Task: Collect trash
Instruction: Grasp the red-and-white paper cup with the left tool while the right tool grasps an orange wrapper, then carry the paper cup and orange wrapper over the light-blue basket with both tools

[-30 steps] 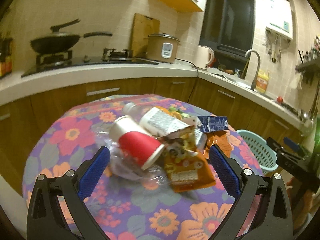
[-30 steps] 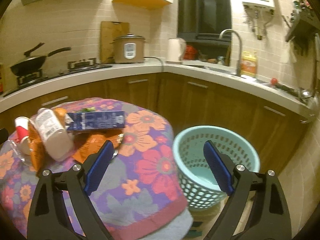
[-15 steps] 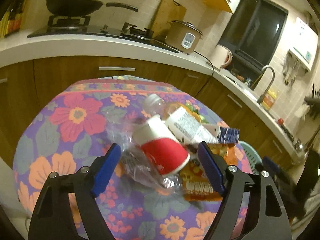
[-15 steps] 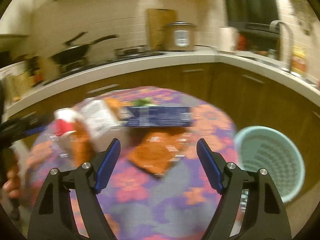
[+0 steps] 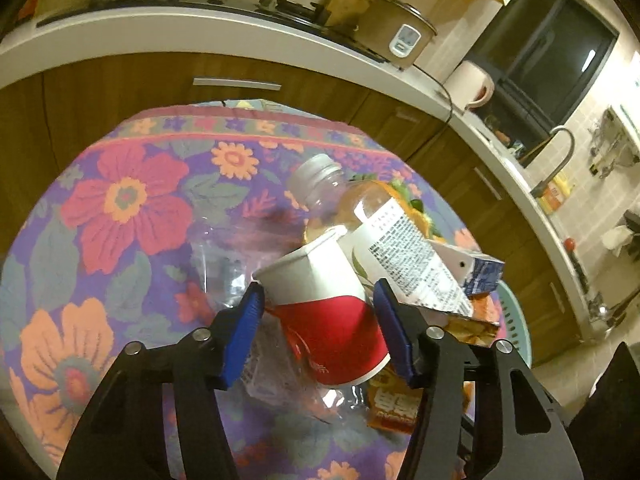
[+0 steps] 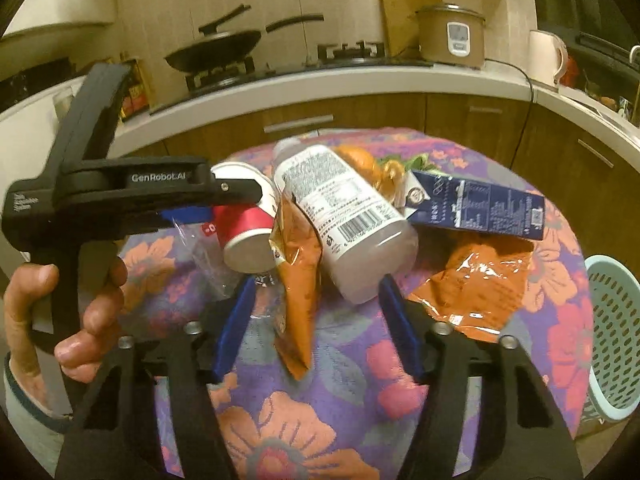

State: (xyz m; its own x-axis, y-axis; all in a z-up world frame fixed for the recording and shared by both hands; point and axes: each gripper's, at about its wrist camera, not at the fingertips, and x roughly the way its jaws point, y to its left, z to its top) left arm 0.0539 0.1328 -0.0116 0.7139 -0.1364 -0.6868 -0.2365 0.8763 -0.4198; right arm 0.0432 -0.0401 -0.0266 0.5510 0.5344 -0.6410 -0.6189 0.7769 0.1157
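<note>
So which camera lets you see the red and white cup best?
The left wrist view. There the cup lies on its side, big and central between the open fingers of the left gripper, on clear plastic. In the right wrist view the cup is smaller, off to the left, partly hidden behind the left gripper's black body.

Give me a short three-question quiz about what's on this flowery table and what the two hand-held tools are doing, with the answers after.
1. True or false: the left tool has its fingers on either side of the red and white paper cup.
2. Which item lies nearest the right tool? A. the plastic bottle B. the dark blue carton C. the teal basket
3. Fill in: the basket stands ____ the table, not on it.

Key: 1 true. 2 A. 3 beside.
</note>
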